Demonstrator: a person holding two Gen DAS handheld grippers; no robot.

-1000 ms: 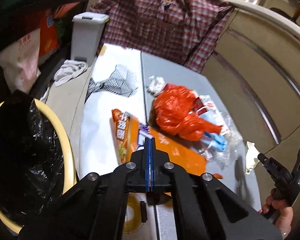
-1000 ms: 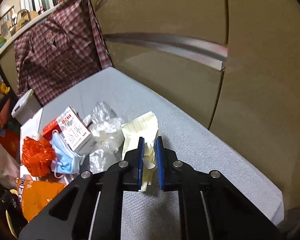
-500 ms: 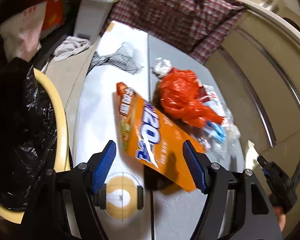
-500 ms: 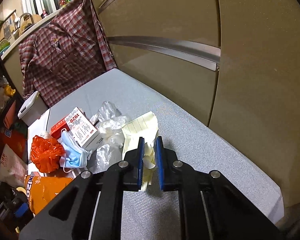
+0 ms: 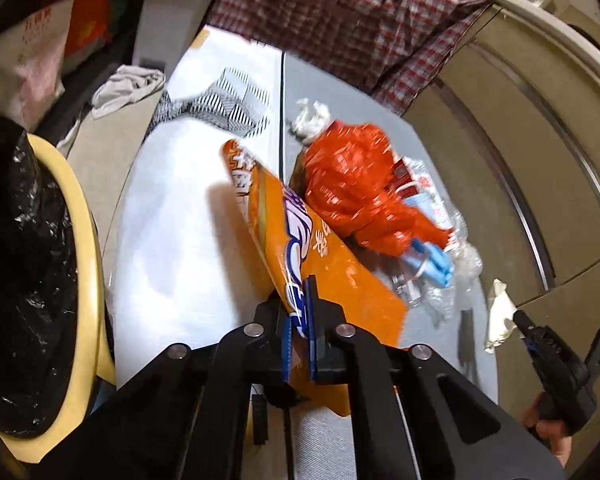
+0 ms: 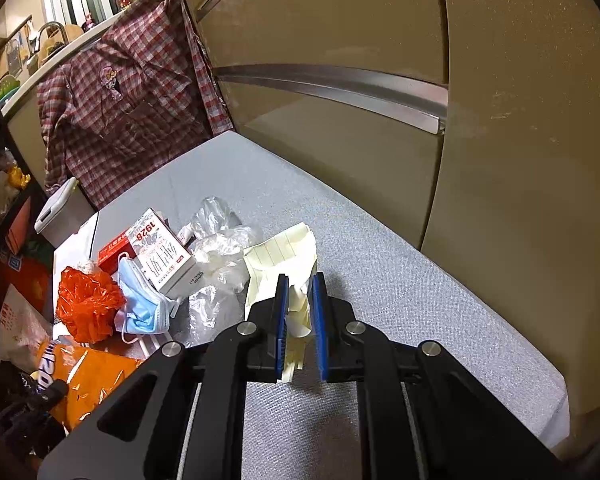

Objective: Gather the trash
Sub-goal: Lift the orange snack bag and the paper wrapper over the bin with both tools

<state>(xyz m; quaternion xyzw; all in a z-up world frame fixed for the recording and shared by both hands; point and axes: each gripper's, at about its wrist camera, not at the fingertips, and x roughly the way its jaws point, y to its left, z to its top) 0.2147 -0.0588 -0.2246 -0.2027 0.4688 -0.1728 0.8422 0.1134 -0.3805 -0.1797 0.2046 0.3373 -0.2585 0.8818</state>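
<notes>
L gripper (image 5: 299,332) jaws just closed, now clamped on orange snack bag (image 5: 332,276), near table edge. R gripper (image 6: 300,312) pinches yellow paper (image 6: 280,252). Step: pickup. Next: carry bag left to bin (image 5: 84,240), release.

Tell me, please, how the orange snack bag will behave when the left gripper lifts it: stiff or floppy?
Probably floppy and light: the orange snack bag looks flat, thin and creased. The left gripper pinches only its near edge, so the far end may sag or swing. The glossy film could also slip.
</notes>
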